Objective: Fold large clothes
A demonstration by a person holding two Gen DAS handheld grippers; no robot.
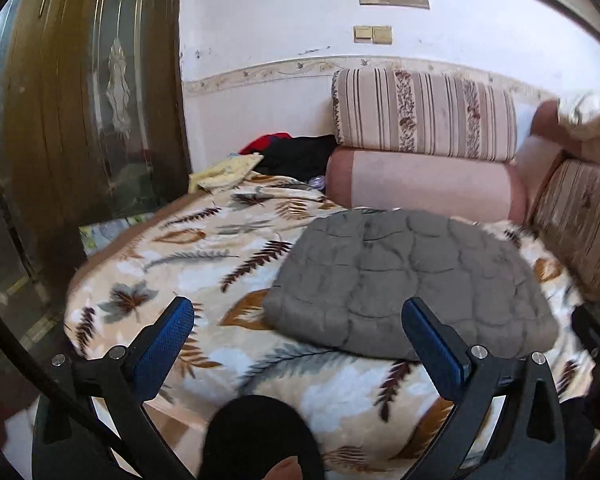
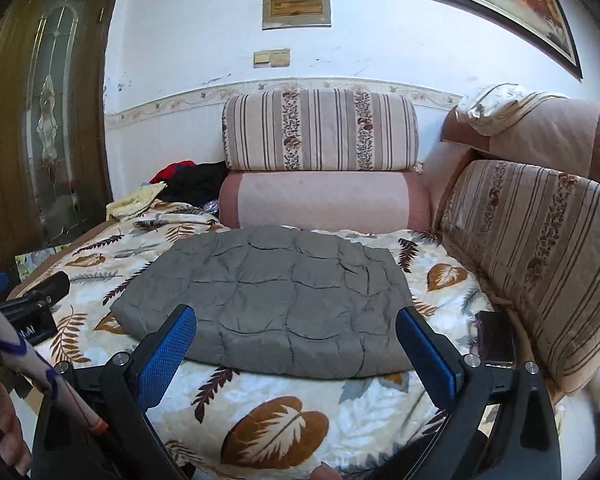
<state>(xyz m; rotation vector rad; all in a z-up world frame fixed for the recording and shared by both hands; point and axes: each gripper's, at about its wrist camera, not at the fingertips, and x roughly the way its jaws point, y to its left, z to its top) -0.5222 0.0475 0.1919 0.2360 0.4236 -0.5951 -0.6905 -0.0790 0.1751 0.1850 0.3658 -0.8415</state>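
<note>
- Centre of both frames: grey quilted garment (image 2: 268, 300) lies on the sofa seat, on the leaf-print blanket (image 2: 276, 432), already folded into a flat, roughly rectangular pad.
- Left tongs (image 1: 298, 336): released, jaws wide, nothing between the blue pads. Garment's near left corner shows in the gap but sits beyond the tips, untouched.
- Right tongs (image 2: 296, 338): same, spread wide and empty. Near edge of the garment shows between the pads, farther off; no contact.
- Both tongs hang above the near edge of the seat and point down at the fold. My read: let go and clear of the cloth so it isn't dragged out of shape.
- Garment look: padded, stitched in curved puffy cells, matte grey. Near edge is thick and rounded, so several layers are stacked. Far edge bulges slightly. Corners are soft, not crisp. No sleeves or collar visible, so the type is unclear.
- Placement: middle of the seat, clear of the striped cushion (image 2: 320, 132) and pink bolster (image 2: 324, 200) behind it. Flat open spot, likely chosen so the stack sits level.
- Upper left of the seat: loose pile of clothes (image 2: 188, 184), red, black and yellow. Probably the next items.
- Judgement: this fold looks done.
</note>
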